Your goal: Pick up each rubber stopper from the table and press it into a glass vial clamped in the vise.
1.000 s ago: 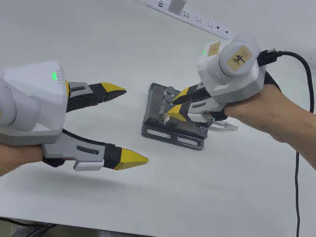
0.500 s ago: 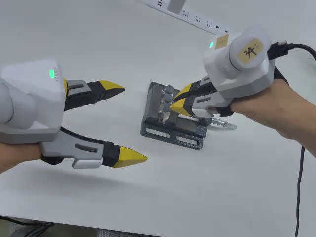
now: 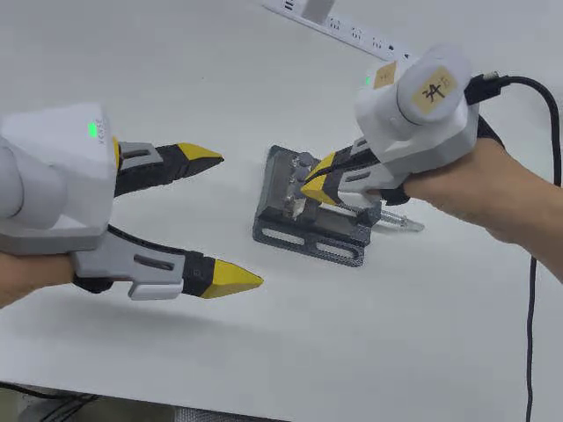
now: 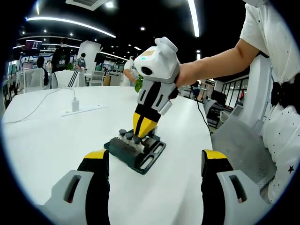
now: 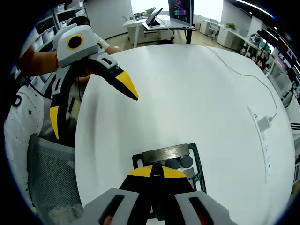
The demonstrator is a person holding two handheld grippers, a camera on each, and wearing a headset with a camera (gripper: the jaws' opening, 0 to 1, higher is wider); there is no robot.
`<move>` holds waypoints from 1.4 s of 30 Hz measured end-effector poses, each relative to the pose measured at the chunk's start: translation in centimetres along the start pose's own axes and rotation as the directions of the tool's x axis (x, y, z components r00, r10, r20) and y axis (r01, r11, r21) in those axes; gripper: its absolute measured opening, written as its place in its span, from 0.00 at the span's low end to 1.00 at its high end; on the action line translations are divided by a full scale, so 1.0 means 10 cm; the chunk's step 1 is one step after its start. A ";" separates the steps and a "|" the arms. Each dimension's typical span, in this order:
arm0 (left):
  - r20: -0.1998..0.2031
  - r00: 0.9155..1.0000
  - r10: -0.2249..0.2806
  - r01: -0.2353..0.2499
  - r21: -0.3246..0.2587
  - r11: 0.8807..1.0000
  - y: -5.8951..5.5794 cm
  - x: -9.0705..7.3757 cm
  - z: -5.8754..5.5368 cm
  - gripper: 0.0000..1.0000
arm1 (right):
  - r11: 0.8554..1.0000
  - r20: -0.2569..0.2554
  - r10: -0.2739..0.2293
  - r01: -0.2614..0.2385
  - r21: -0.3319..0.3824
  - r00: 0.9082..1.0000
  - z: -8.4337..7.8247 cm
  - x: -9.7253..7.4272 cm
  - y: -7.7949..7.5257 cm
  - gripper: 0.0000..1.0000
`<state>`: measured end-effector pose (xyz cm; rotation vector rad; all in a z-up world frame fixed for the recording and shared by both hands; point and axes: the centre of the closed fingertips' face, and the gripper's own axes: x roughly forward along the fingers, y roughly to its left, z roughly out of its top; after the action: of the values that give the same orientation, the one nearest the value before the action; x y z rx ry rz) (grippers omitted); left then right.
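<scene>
A dark metal vise (image 3: 303,236) stands mid-table with glass vials capped by grey rubber stoppers (image 3: 303,162) clamped in it. My right gripper (image 3: 311,188) hovers over the vise's near vials, jaws shut, and I see nothing between the tips. From the left gripper view its yellow tips (image 4: 143,125) point down at the stoppers (image 4: 128,135) in the vise (image 4: 140,157). The right gripper view has its own jaws (image 5: 157,171) closed just above the vise (image 5: 164,153) and stoppers (image 5: 180,162). My left gripper (image 3: 220,218) is open and empty, left of the vise and apart from it.
A white power strip (image 3: 339,26) lies at the table's far edge, with a plugged charger (image 4: 75,104). The vise's screw handle (image 3: 400,221) sticks out to the right. A black cable (image 3: 535,264) trails from the right gripper. A grey chair (image 5: 47,183) stands by the table.
The right gripper rose slightly, then came back down and left over the vise, and its tips now look closer together. The left gripper has barely moved.
</scene>
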<state>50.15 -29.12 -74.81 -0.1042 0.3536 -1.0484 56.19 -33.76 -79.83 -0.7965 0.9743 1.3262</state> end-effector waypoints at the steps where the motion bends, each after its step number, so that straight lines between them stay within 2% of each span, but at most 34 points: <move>1: 0.001 1.000 0.000 0.000 0.000 1.000 0.00 0.00 0.00 0.80 | 1.000 -0.001 0.003 -0.003 0.001 1.000 0.00 0.01 0.00 0.01; 9: 0.001 1.000 0.004 -0.004 -0.002 1.000 0.02 -0.01 0.00 0.79 | 1.000 -0.017 0.011 -0.012 -0.009 1.000 -0.03 0.03 0.00 0.02; 20: 0.010 1.000 0.007 -0.007 -0.003 1.000 0.03 -0.01 0.02 0.78 | 0.997 -0.076 0.038 -0.043 -0.063 0.996 -0.06 0.04 -0.01 0.01; 42: 0.014 1.000 0.006 -0.006 -0.004 1.000 0.03 0.03 0.03 0.78 | 0.997 -0.092 0.042 -0.048 -0.062 0.995 -0.08 0.05 0.02 0.01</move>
<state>50.60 -29.23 -74.66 -0.1139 0.3425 -1.0408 55.92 -34.23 -80.64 -0.8946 1.0301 1.3757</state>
